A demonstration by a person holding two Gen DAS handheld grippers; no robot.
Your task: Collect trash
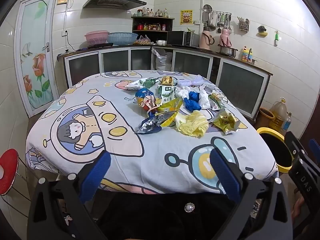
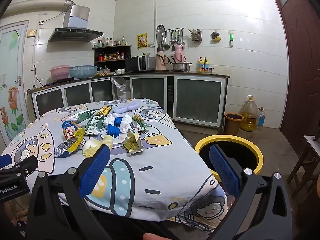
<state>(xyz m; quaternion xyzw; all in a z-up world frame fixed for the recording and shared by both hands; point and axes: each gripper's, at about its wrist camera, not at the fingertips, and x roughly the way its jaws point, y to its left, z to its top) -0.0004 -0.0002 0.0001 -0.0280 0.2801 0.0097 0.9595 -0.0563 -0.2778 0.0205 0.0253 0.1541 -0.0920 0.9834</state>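
Where the cartoon-print tablecloth (image 1: pixel 124 160) covers the table, the trash pile (image 1: pixel 176 108) lies past its middle: foil wrappers, a milk carton (image 1: pixel 167 94), crumpled blue gloves (image 1: pixel 192 101). The yellow-rimmed bin (image 2: pixel 230 140) stands on the floor just beside the table's right edge. My left gripper (image 1: pixel 160 160) and right gripper (image 2: pixel 159 156) both gape wide, empty, at the near edge.

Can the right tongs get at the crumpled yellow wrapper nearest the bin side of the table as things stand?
Probably yes. The right tongs are open and empty, and the yellow wrapper lies apart from the pile on bare tablecloth, with nothing between it and the tongs.
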